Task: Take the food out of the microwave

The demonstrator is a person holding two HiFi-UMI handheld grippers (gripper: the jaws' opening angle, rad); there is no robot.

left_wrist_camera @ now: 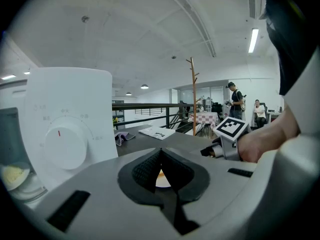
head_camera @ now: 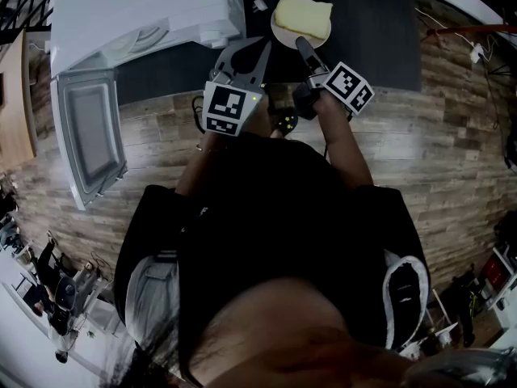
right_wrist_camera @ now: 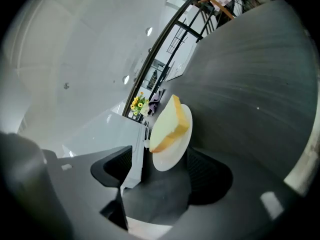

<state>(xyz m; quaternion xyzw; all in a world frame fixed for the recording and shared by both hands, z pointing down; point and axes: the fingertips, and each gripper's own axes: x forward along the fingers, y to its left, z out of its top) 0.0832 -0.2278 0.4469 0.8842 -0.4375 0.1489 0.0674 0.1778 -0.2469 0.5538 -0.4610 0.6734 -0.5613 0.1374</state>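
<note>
Pale yellow with a browner crust down one edge, the food (head_camera: 304, 14) is a thick slab, bread or cake by the look of it, lying flat on a small white plate (head_camera: 282, 37), and it's out on the dark surface (head_camera: 380, 39), just to the right of the white microwave (head_camera: 137, 10). The microwave's door (head_camera: 89, 136) hangs wide open towards the camera in the head view. Over to the right gripper (right_wrist_camera: 161, 151): its jaws are spread wide, dark ribbed pads on either side of the plate's near rim, and neither pad presses on it. From the right gripper view the slab covers most of the plate and its cut face looks smooth and even. The left gripper (left_wrist_camera: 161, 170) sits just beside it, near the microwave's front corner, with its jaws pressed together and nothing between them. Through the notch above those closed pads, a sliver of the white plate shows. In the left gripper view the microwave's control panel stands close at the left with its round white dial (left_wrist_camera: 65, 145), and the right gripper's marker cube (left_wrist_camera: 231, 128) shows at the right.
</note>
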